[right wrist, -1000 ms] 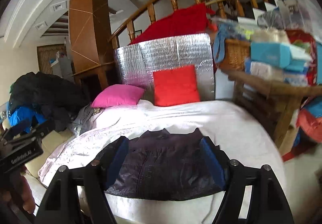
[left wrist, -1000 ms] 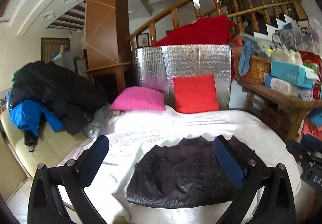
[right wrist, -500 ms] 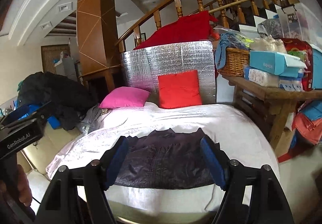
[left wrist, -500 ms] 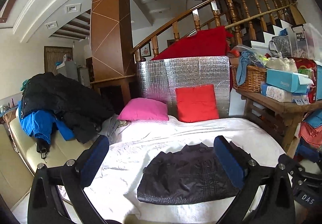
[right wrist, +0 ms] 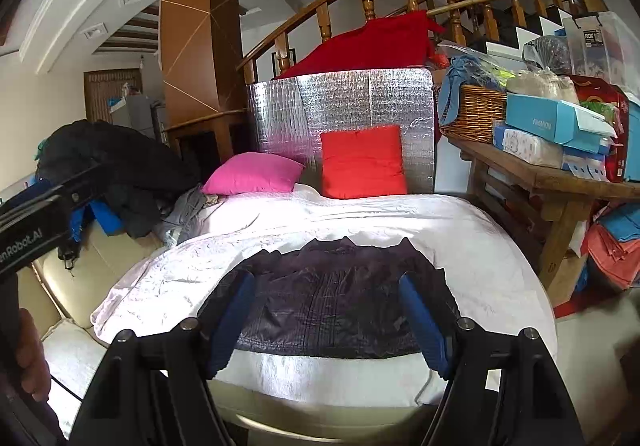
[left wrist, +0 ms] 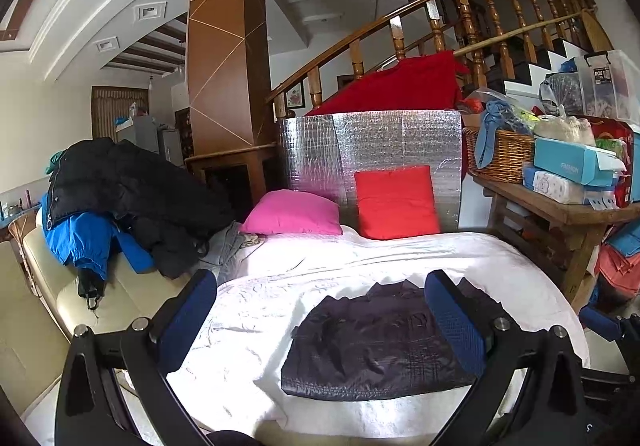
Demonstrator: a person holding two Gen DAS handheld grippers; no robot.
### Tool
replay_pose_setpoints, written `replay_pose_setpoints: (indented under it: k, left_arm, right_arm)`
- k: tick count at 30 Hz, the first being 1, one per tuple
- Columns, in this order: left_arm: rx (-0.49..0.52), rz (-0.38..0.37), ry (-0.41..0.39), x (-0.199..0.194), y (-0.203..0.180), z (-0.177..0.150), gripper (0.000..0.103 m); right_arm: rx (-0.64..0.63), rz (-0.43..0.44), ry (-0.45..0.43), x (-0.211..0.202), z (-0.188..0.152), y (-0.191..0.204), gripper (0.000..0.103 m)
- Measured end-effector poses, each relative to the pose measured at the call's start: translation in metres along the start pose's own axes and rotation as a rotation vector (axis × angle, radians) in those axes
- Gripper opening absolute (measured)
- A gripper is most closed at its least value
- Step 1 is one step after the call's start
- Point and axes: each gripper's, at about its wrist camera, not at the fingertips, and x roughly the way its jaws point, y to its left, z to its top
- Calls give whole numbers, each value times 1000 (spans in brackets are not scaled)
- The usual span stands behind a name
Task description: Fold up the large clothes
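Note:
A dark folded jacket [left wrist: 372,346] lies flat on the white sheet [left wrist: 320,258] near the front edge; it also shows in the right wrist view [right wrist: 332,298]. My left gripper [left wrist: 320,310] is open and empty, held above and in front of the jacket, a little to its left. My right gripper [right wrist: 326,310] is open and empty, held in front of the jacket, centred on it. Neither gripper touches the cloth.
A pile of black and blue coats [left wrist: 120,197] lies on the cream sofa at left. A pink pillow [left wrist: 294,213] and a red pillow [left wrist: 394,201] lean at the back by a silver foil panel. A cluttered wooden table [left wrist: 560,201] stands at right.
Both grippers have pulled back and up from the jacket, which now looks smaller and farther. The jacket has not moved.

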Motion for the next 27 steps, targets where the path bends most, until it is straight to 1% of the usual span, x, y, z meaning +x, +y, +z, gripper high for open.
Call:
replay_pose_setpoints:
  k: [8, 13, 18, 27]
  left_arm:
    - [-15, -11, 12, 1, 9, -4, 103]
    - [-34, -24, 3, -1, 15, -3, 103]
    - [-21, -19, 12, 1, 14, -4, 103]
    - [-5, -18, 23, 6, 13, -5, 103]
  right_arm:
    - [7, -15, -36, -4, 5, -2, 78]
    - [13, -19, -34, -2, 7, -3, 78]
    - [11, -16, -25, 1, 5, -2, 78]
    - [14, -33, -48, -2, 6, -7, 78]
